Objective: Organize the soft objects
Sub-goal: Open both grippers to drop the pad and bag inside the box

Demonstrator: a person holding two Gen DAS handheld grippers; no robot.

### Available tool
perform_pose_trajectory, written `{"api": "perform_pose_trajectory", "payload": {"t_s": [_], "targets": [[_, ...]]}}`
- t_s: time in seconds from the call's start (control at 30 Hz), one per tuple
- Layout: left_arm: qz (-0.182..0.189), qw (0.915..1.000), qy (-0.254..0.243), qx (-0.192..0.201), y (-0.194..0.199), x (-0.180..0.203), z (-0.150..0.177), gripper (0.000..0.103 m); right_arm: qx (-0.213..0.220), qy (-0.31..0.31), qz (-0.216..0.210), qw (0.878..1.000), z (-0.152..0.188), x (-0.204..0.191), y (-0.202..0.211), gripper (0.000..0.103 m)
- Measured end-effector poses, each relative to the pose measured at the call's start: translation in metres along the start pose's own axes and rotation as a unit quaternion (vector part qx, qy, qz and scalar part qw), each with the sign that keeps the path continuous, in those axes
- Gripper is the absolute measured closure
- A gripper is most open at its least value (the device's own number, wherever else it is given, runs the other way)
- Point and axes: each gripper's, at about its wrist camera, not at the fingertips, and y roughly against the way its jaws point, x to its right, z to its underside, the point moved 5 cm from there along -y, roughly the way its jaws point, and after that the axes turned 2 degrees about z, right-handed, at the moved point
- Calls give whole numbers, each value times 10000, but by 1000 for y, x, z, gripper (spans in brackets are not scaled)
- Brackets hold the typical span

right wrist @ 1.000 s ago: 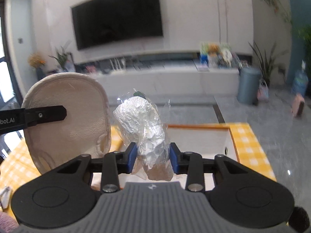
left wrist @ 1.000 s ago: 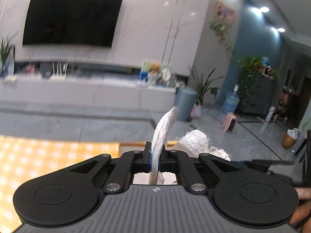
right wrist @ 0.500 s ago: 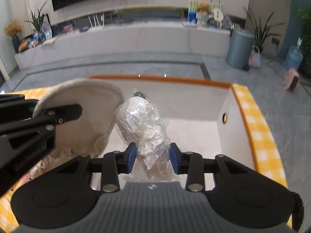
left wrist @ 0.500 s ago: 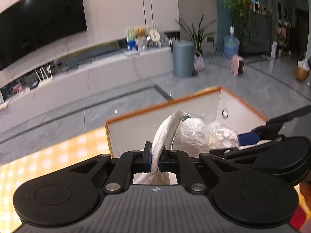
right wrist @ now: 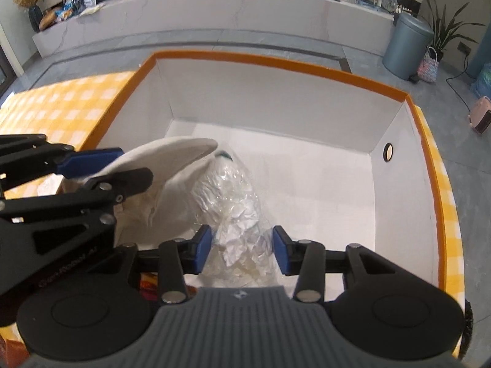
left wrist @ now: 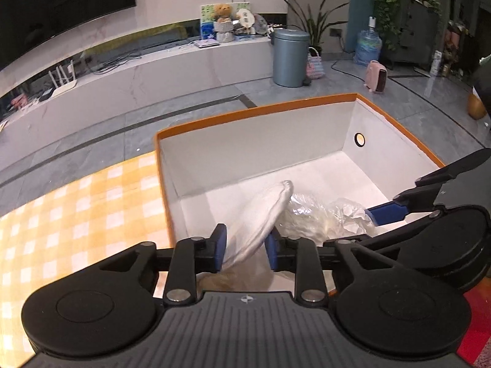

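Observation:
A cream oval cloth pad (left wrist: 260,214) (right wrist: 172,156) leans inside the white box with an orange rim (left wrist: 254,112) (right wrist: 276,61). It stands between the jaws of my left gripper (left wrist: 245,250) (right wrist: 104,171), which are opening, and the pads no longer pinch it. Beside it, a clear plastic bag of crumpled white material (left wrist: 322,217) (right wrist: 233,202) rests on the box floor. My right gripper (right wrist: 242,250) (left wrist: 414,196) straddles the bag. Its jaws are opening, with small gaps between pads and bag.
The box sits on a yellow checked tablecloth (left wrist: 76,214) (right wrist: 61,104). A round hole (left wrist: 359,139) pierces the box's right wall. The two grippers are side by side, nearly touching. Something red (left wrist: 475,322) lies at the near right.
Both grippers came down and tipped into the box. The left jaws went from shut on the cloth pad to apart. The right jaws widened off the bag, which now rests on the box floor.

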Motion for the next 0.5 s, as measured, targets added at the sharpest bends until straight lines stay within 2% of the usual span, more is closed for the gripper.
{"api": "perform_pose_trajectory", "payload": {"t_s": [0.1,0.27,0.37,0.5], "targets": [[-16,10000,52,-12,8,-2,-1,58,-52,36,80,9999,-1,2,4,51],[21,9998,107,165,28,-5,-8,31,106,73,201,9997,0,6,25,37],[40,9993,175,335,45,-6,-11,29,318,178,341,9988,3,5,44,36],[74,9965,281,779,77,-2,-10,28,1006,373,575,9926,17,-5,85,36]]}}
